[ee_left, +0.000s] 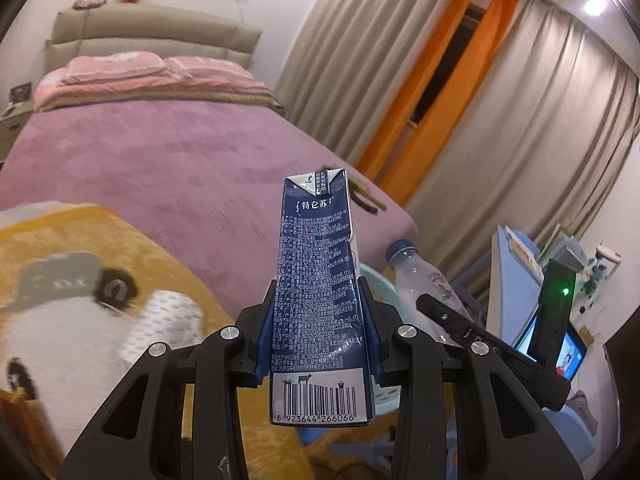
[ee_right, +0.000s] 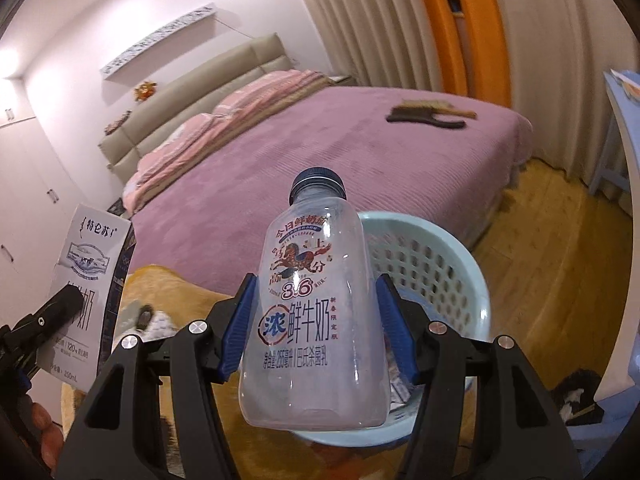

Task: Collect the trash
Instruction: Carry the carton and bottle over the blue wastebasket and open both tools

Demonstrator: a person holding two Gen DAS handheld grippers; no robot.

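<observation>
Milk carton [ee_left: 320, 300] sits squeezed in the left tongs [ee_left: 320, 332]; the see-through bottle [ee_right: 316, 304] is gripped by the right tongs [ee_right: 316, 320], above the basket's rim [ee_right: 476, 280]. Both look empty, light and squashy; hold the middles.

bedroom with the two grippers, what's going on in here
A person is clearing trash with a handheld gripper in each hand. The left gripper is clamped on a dark blue and white cardboard milk carton, held upright. The right gripper is clamped on an empty clear plastic milk bottle with a dark blue cap. Both are held near a pale blue perforated plastic basket that stands on the floor beside the bed with the purple cover. Neither item is in the basket yet.
</observation>
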